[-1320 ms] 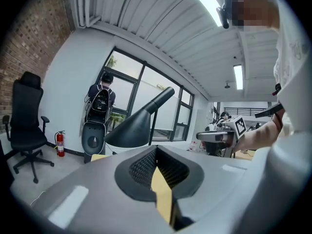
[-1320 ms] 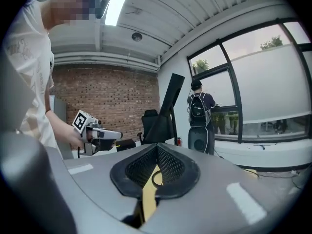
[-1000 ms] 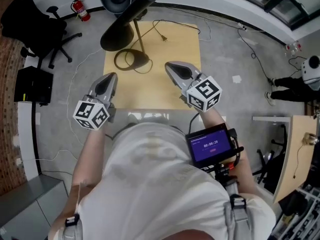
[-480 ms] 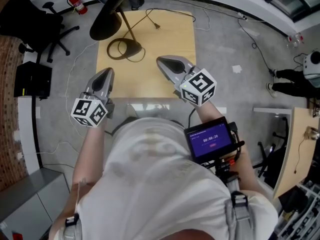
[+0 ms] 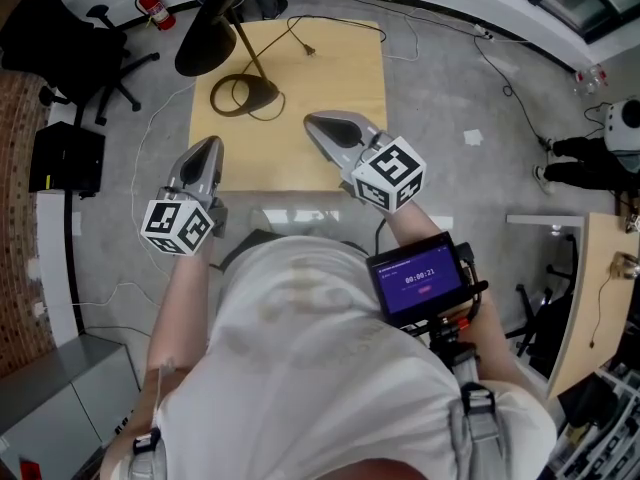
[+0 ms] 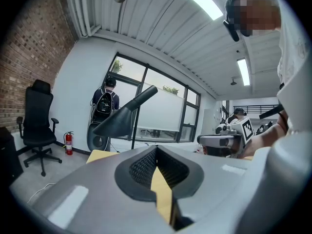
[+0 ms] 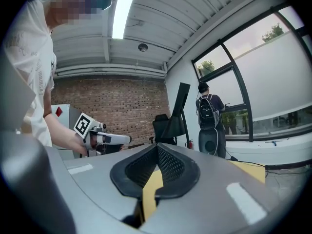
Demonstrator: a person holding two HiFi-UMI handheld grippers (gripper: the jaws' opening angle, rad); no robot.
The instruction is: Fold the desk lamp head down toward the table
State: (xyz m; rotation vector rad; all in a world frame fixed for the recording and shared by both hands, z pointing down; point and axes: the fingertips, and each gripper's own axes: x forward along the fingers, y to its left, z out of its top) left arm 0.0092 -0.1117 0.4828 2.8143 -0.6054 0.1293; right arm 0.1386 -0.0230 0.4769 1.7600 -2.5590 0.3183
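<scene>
While screen (image 5: pixel 417 278) reads 00:00:21, desk lamp (image 5: pixel 207 46) unfolded

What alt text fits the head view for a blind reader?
From above, a person holds the left gripper and the right gripper, both shut and empty, near the front edge of a wooden table. A black desk lamp stands at its far left corner, untouched.

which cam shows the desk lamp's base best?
Head view: the black desk lamp's round base sits in plain sight on the pale wooden table. The left and right gripper views show only its cone shade and stem; the base is hidden there.
</scene>
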